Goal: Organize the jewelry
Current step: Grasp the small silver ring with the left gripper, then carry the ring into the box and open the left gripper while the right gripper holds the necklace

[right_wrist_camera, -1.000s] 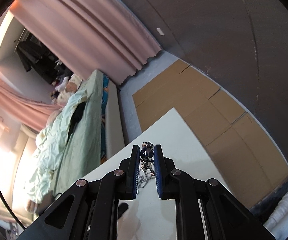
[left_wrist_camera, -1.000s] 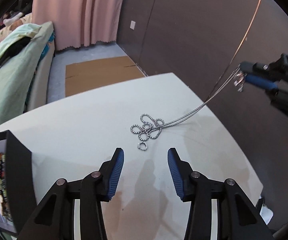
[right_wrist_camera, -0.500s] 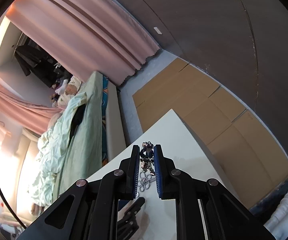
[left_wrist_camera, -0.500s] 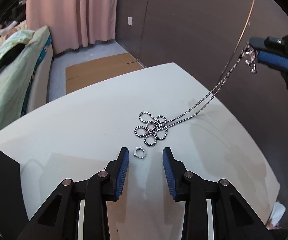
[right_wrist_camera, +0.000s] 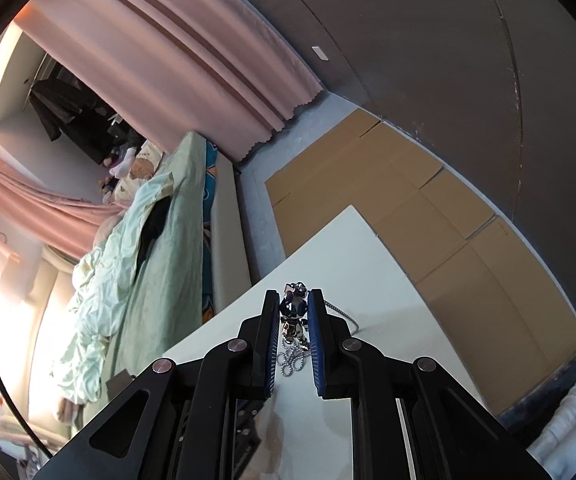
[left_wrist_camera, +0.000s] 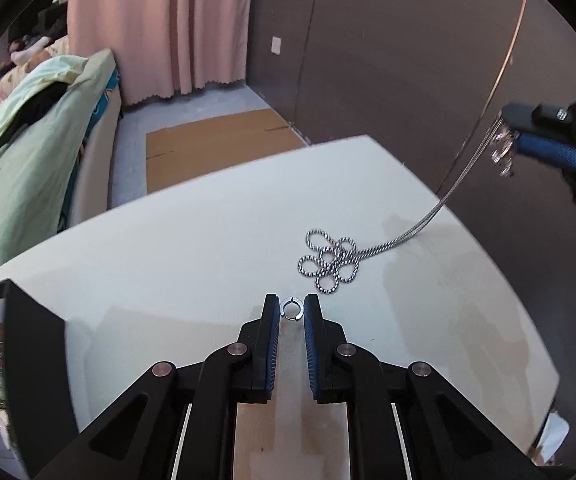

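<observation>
A small silver ring (left_wrist_camera: 291, 309) lies on the white table (left_wrist_camera: 168, 264) between the fingertips of my left gripper (left_wrist_camera: 291, 310), whose jaws have closed in against it. A silver chain necklace (left_wrist_camera: 329, 263) lies in loops just beyond, and its strands rise to the right. My right gripper (right_wrist_camera: 293, 308) is shut on the necklace's metal pendant (right_wrist_camera: 293, 312) and holds it above the table; it also shows in the left wrist view (left_wrist_camera: 505, 146). The chain loops (right_wrist_camera: 289, 360) show below it.
A black jewelry box (left_wrist_camera: 16, 364) with beads inside stands at the table's left. A bed with a green quilt (left_wrist_camera: 20, 152) lies past the table's far left edge. Cardboard (left_wrist_camera: 216, 148) covers the floor beyond, by a dark wall and pink curtain.
My left gripper has moved forward to the ring and its jaws have narrowed around it. The right gripper still holds the pendant up, chain taut.
</observation>
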Demonstrator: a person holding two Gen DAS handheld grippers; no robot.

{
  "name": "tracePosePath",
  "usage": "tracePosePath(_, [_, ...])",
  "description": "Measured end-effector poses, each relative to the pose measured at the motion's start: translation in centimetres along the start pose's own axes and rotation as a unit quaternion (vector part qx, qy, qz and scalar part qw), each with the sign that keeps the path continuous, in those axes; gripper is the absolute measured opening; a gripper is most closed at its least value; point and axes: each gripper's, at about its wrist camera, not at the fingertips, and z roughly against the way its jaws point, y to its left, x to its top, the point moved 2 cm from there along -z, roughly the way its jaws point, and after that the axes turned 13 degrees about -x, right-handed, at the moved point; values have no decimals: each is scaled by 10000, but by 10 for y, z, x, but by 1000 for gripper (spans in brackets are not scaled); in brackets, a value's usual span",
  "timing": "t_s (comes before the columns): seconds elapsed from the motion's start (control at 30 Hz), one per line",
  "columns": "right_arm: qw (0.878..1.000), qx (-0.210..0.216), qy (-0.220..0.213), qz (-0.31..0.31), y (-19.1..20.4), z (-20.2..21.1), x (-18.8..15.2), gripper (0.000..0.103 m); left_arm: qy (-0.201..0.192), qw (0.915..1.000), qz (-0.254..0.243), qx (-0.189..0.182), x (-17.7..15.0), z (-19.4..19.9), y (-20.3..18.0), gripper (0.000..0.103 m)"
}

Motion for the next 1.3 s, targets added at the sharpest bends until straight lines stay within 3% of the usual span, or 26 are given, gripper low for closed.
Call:
tracePosePath(0.23, [9994, 195, -213, 193, 17, 10, -4, 15, -408, 9990, 160, -123, 9, 41, 5, 13])
tracePosePath(0.5, [9991, 121, -212, 339, 26, 10, -14, 15, -865, 9954, 380, -178, 11, 96, 20, 13])
tracePosePath(1.03, [9981, 21, -195, 581, 37, 5, -27, 15, -1135, 9885, 988, 135, -4, 147, 79, 13])
tracePosePath(1.3, [9976, -12, -159, 677, 44, 3, -32, 15, -1265, 9808, 1474, 144, -13, 164, 108, 13])
